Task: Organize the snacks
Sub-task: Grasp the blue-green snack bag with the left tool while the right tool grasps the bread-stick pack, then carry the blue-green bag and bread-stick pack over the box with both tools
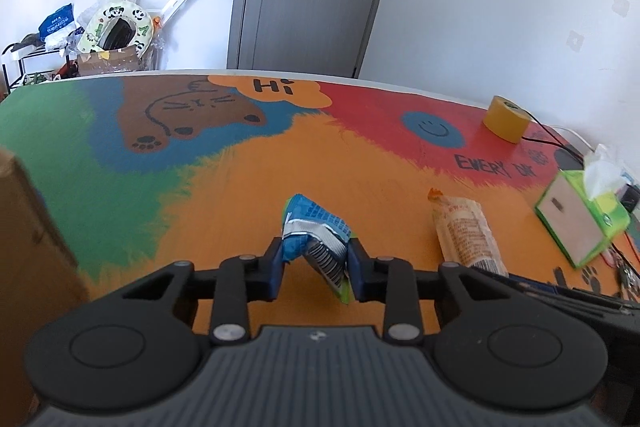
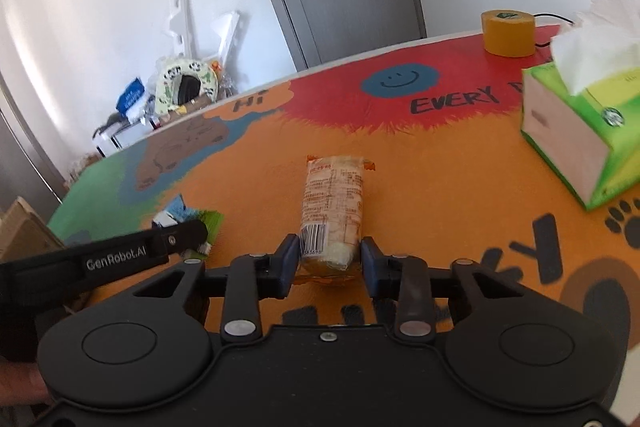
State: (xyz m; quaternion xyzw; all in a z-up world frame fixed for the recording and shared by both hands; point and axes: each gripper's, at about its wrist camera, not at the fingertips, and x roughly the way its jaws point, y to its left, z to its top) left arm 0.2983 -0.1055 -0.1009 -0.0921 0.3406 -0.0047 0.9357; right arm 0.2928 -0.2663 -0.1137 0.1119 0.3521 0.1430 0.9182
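My left gripper (image 1: pixel 315 259) is shut on a blue and green snack packet (image 1: pixel 316 231), which is crumpled between the pads just above the colourful table (image 1: pixel 240 187). The packet also shows in the right wrist view (image 2: pixel 188 217), partly behind the left gripper's arm. An orange, clear-wrapped snack bar (image 2: pixel 334 207) lies on the table; my right gripper (image 2: pixel 330 259) has its blue pads against both sides of the bar's near end. The bar also shows in the left wrist view (image 1: pixel 466 233), to the right of the blue packet.
A green tissue box (image 2: pixel 580 131) stands at the right of the table. A yellow tape roll (image 2: pixel 508 33) with a black cable sits at the far right. A cardboard box (image 1: pixel 28 247) stands at the table's left edge. Clutter and a grey door lie beyond.
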